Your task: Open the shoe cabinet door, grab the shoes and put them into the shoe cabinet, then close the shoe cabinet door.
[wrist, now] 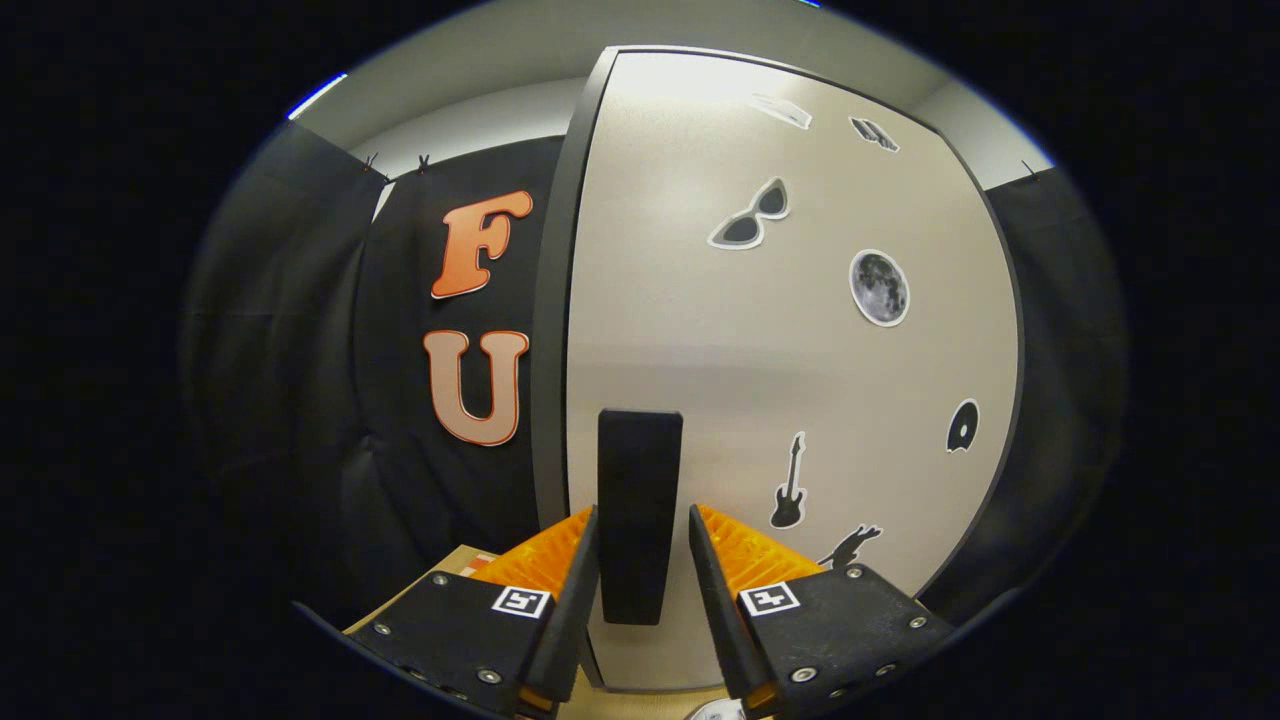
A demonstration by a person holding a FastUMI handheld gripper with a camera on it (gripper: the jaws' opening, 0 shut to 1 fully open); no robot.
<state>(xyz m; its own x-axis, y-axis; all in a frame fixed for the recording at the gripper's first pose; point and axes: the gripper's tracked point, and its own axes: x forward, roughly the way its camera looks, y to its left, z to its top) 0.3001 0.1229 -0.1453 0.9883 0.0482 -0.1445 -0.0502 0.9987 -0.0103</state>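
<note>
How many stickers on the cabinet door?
6 visible on the door: two near its top, sunglasses, moon, disc, guitar. A seventh is part-hidden by the tool, whose fingers straddle the handle.

Black cloth [320, 400] drapes the booth wall under a pale ceiling [480, 70]. Stickers show sunglasses [752, 216], a moon [879, 287], a guitar [789, 484] and a disc [962, 426].

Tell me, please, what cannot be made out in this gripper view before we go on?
- Cabinet interior and shoes: hidden behind the pale grey cabinet door.
- Grip of the gripper: its fingers flank the black upright door handle; contact is unclear.
- Small dark sticker near the guitar sticker: partly cut off by a finger.
</note>
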